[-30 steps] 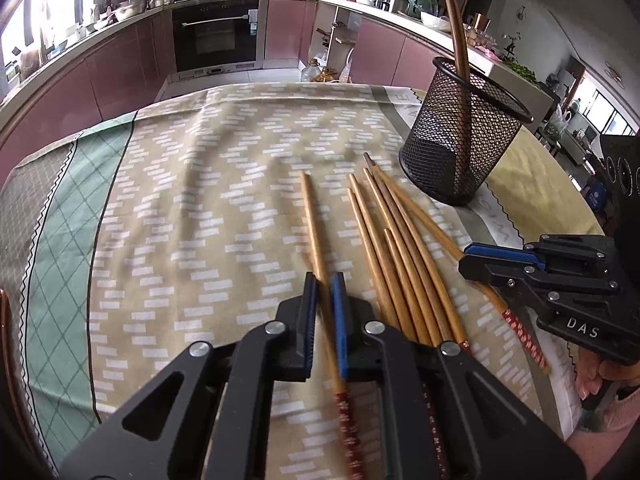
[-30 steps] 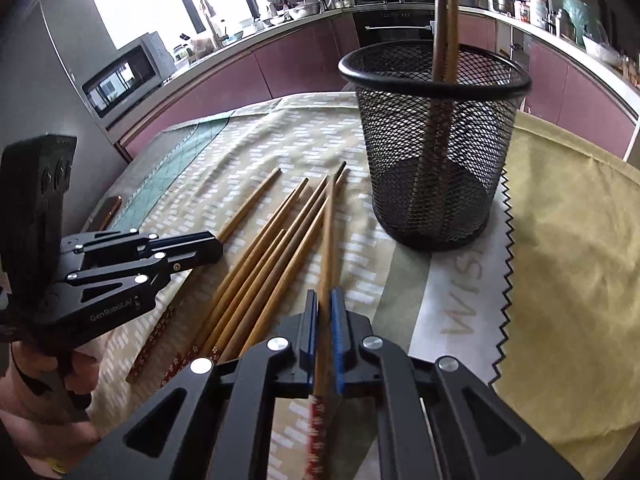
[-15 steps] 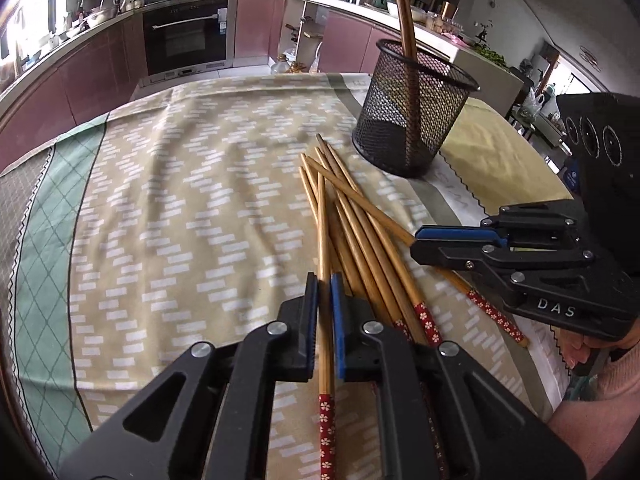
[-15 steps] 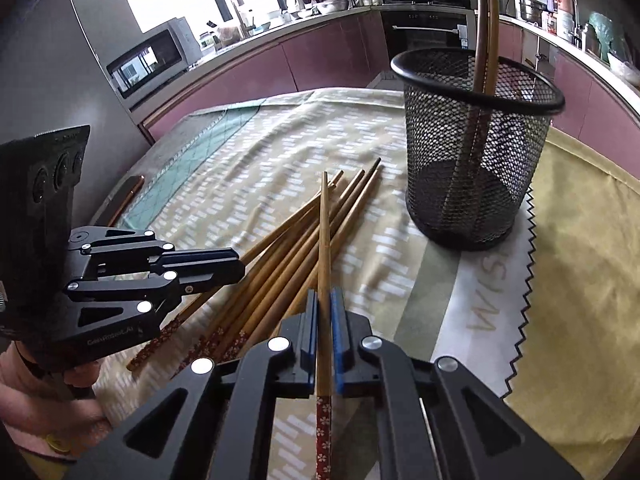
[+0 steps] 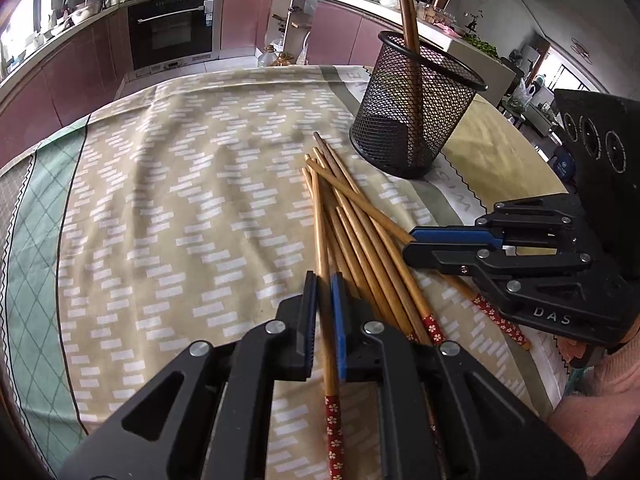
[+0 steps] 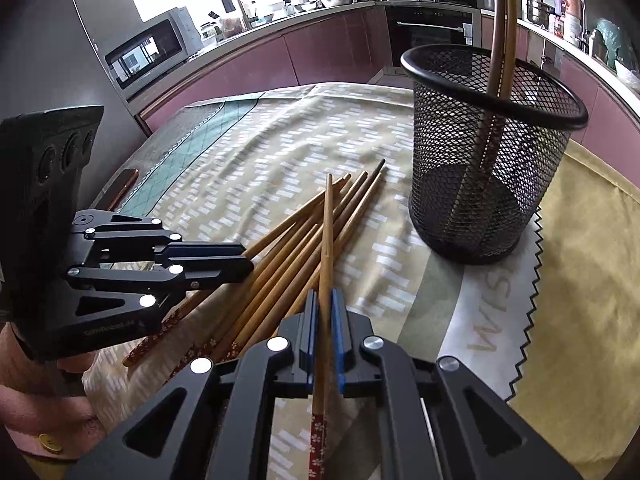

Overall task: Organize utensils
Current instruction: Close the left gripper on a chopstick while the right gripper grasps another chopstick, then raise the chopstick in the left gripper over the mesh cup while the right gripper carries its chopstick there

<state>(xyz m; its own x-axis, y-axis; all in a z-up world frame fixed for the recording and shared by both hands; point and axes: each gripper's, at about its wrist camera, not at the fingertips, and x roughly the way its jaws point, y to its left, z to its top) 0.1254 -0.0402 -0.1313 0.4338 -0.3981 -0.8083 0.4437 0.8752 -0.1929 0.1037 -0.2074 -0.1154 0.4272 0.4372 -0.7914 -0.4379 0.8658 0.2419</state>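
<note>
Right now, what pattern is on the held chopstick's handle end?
Red with small white flowers, clearest in left wrist view.

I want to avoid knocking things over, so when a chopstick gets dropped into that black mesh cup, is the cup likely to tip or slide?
The mesh cup is thin open wire, so probably light and easy to nudge. It is tall with a narrower base, and its dark sticks lean on the rim, so a sideways knock might tip it. It sits on cloth, which should limit sliding.

The dark chopsticks in the mesh holder are running off the top edge; the held chopstick is leaving the bottom edge; the right tongs are hiding part of another chopstick.
</note>
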